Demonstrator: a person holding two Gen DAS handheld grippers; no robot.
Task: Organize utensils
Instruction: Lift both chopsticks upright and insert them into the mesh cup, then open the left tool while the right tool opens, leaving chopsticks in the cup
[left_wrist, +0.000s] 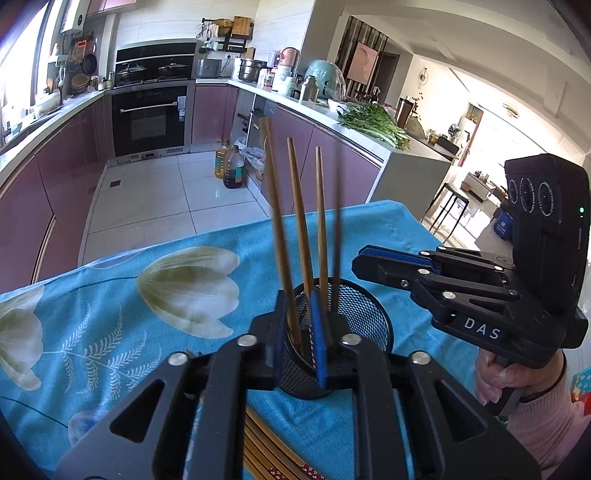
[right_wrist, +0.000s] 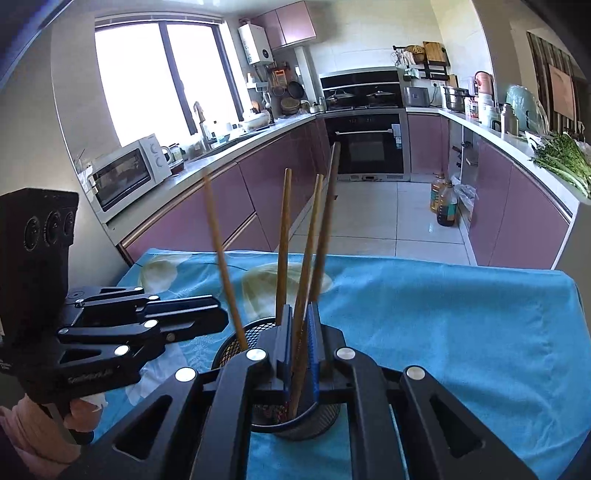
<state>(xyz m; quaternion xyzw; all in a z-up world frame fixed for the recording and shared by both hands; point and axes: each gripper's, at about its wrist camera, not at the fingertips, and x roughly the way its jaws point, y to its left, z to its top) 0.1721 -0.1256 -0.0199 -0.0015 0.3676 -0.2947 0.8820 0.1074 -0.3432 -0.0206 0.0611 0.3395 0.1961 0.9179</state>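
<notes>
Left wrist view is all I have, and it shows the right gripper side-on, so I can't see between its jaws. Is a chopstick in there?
Observer: Yes. In the right wrist view a chopstick stands between the pads of the right gripper, with its lower end inside the mesh cup.
Operator: What sits at the near end of the window-side counter? My view cuts that off.
Observer: A white microwave.
</notes>
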